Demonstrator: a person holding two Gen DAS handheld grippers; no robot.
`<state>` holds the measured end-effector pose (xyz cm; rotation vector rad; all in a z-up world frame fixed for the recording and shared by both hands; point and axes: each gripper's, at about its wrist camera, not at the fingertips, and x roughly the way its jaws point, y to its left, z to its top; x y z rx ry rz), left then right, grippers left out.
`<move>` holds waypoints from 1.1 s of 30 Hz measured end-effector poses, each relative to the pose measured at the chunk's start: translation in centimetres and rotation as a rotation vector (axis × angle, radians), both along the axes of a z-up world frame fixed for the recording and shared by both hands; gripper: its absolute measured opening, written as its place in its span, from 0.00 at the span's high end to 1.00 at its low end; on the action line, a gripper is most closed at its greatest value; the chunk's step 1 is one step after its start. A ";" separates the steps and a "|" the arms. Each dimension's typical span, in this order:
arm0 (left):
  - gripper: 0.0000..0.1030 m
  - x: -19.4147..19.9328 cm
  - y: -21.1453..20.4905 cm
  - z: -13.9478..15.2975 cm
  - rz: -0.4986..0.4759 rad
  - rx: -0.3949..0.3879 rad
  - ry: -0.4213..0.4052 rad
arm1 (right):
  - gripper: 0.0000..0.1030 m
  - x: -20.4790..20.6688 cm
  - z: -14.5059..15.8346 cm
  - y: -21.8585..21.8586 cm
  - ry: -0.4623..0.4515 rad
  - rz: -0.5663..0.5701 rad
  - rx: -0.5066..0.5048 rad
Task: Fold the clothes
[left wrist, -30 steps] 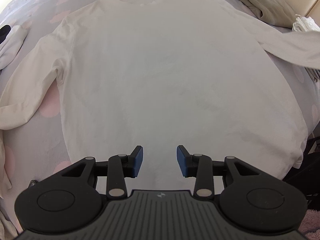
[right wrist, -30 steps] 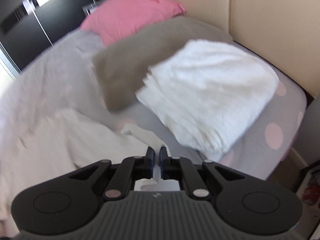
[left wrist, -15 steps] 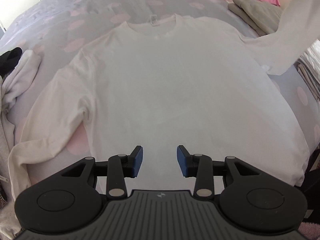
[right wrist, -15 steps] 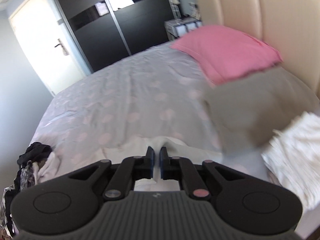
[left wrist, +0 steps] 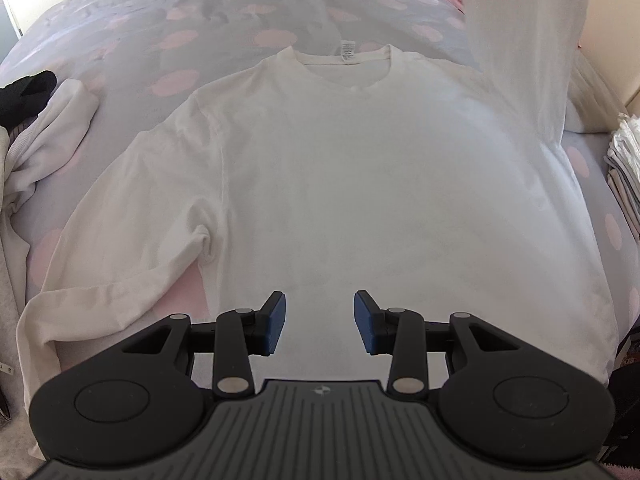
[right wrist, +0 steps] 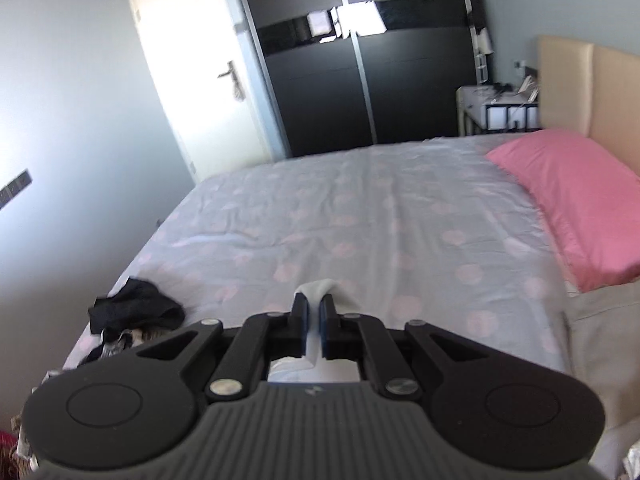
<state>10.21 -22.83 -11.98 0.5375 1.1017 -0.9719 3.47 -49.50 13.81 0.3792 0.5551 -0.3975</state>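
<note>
Lying flat on the bed [left wrist: 120, 32], collar away, the white shirt [left wrist: 360, 184] has one sleeve [left wrist: 520, 40] lifted by the right gripper [right wrist: 313, 330], jaws pinched on its cuff; the left gripper [left wrist: 319, 322] hovers half-open, empty, over the hem.

**Bed with a dotted sheet**

The bed [left wrist: 132, 20], under a grey sheet with pink dots, carries a white long-sleeved shirt [left wrist: 360, 184] spread flat at frame centre. A black garment [right wrist: 136, 308] lies at the left edge, a pink pillow [right wrist: 568, 208] at the right, folded white laundry [left wrist: 624, 168] far right
</note>
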 end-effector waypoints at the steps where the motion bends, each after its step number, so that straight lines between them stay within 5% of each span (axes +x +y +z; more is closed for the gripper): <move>1: 0.65 0.4 0.0 0.0 0.007 -0.002 0.002 | 0.93 1.4 -0.8 0.4 0.021 0.019 0.011; 13: 0.65 5.3 1.8 -1.7 0.127 0.020 0.019 | 0.93 9.5 -20.5 4.5 0.295 0.225 0.302; 17: 0.65 5.9 2.1 -1.7 0.144 0.017 0.017 | 0.79 10.5 -24.5 5.2 0.332 0.252 0.376; 26: 0.60 6.9 1.5 -1.7 0.136 -0.020 0.024 | 0.53 7.5 -24.6 1.7 0.306 0.223 0.352; 33: 0.60 10.3 -0.8 -1.4 0.159 -0.057 -0.033 | 0.53 1.6 -25.6 -5.3 0.376 0.049 0.261</move>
